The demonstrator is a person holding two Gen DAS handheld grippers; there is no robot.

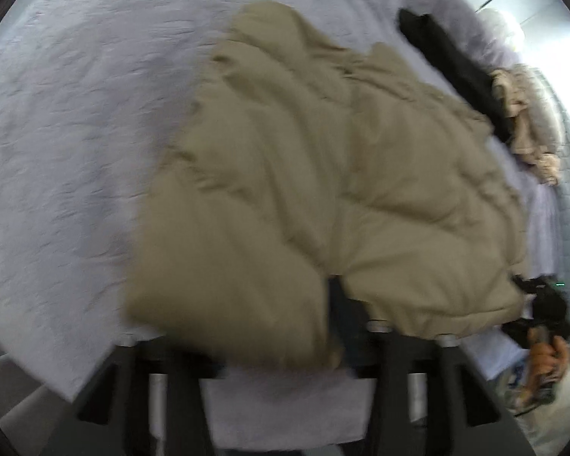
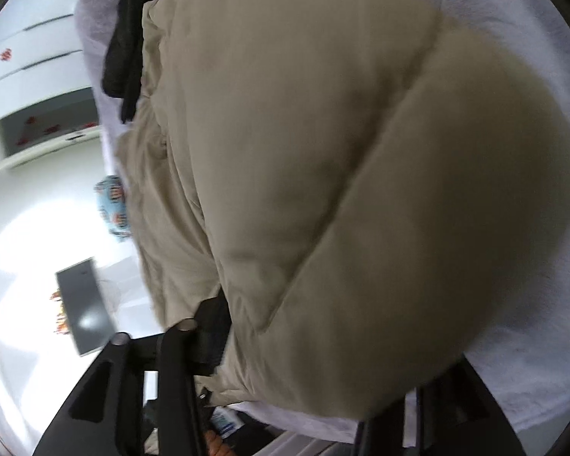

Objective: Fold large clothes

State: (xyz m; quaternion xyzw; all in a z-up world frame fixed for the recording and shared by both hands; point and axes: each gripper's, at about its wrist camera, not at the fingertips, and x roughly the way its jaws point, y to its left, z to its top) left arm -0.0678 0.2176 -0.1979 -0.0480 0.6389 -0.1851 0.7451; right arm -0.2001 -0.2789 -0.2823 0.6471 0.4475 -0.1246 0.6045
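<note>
A large tan puffer jacket (image 1: 323, 190) lies bunched on a white bedsheet (image 1: 76, 114). My left gripper (image 1: 334, 323) is at the jacket's near hem; tan fabric drapes over and between its fingers, so it appears shut on the hem. In the right wrist view the same jacket (image 2: 323, 171) fills the frame, lifted close to the camera. My right gripper (image 2: 285, 361) is buried under the jacket's edge, with one dark finger (image 2: 209, 334) showing at the left; it appears shut on the fabric.
A black garment (image 1: 456, 68) and a beige garment (image 1: 524, 121) lie at the bed's far right edge. A blue patterned item (image 2: 114, 209), white cabinets (image 2: 38, 76) and a dark screen (image 2: 83, 304) show beyond the bed.
</note>
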